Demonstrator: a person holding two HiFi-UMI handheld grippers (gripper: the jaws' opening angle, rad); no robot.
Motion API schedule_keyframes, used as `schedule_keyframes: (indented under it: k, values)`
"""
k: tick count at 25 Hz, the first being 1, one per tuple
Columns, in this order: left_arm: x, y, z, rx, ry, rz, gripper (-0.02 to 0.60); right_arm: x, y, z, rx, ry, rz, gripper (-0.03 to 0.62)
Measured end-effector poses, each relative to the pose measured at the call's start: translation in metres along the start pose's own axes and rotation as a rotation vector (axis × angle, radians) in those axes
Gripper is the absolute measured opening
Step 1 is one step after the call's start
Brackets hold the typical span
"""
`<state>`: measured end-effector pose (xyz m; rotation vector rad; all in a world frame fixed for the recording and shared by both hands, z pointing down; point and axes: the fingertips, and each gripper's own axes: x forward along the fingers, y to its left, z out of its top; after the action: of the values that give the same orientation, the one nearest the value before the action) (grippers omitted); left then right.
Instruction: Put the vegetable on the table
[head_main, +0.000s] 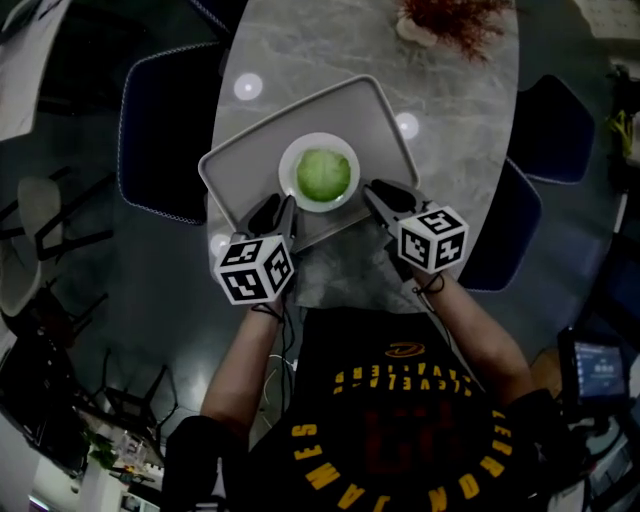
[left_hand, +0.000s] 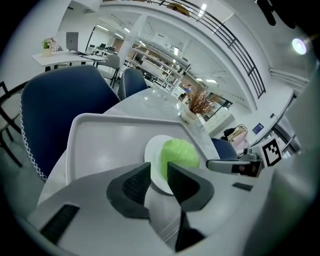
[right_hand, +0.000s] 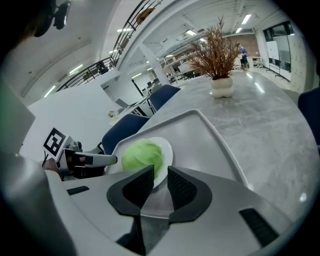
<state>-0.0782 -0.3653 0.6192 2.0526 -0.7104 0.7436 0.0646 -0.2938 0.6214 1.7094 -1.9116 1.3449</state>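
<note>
A green cabbage (head_main: 323, 173) lies on a white plate (head_main: 290, 155) in the middle of a grey tray (head_main: 250, 165), over the near end of a marble table (head_main: 470, 110). At the tray's near rim, my left gripper (head_main: 278, 212) pinches the edge left of the plate and my right gripper (head_main: 380, 195) pinches it on the right. In the left gripper view the narrow jaws (left_hand: 159, 172) hold the tray (left_hand: 110, 145) rim, with the cabbage (left_hand: 179, 154) just beyond. In the right gripper view the jaws (right_hand: 161, 175) also clamp the tray (right_hand: 200, 135), with the cabbage (right_hand: 141, 155) just ahead. Whether the tray rests on the table is unclear.
A dried plant in a white pot (head_main: 450, 18) stands at the table's far end. Dark blue chairs flank the table on the left (head_main: 165, 130) and on the right (head_main: 530, 130). A laptop sits low at the right (head_main: 598, 368).
</note>
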Motion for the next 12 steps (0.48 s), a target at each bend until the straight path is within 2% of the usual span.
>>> schedule_keyframes:
  k: [7, 12]
  values:
    - [0.026, 0.019, -0.008, -0.050, 0.058, 0.008, 0.092, 0.037, -0.017, -0.005, 0.090, 0.066, -0.016, 0.087]
    - [0.030, 0.024, -0.012, -0.080, 0.084, 0.009, 0.092, 0.044, -0.010, -0.002, 0.068, 0.115, -0.033, 0.087]
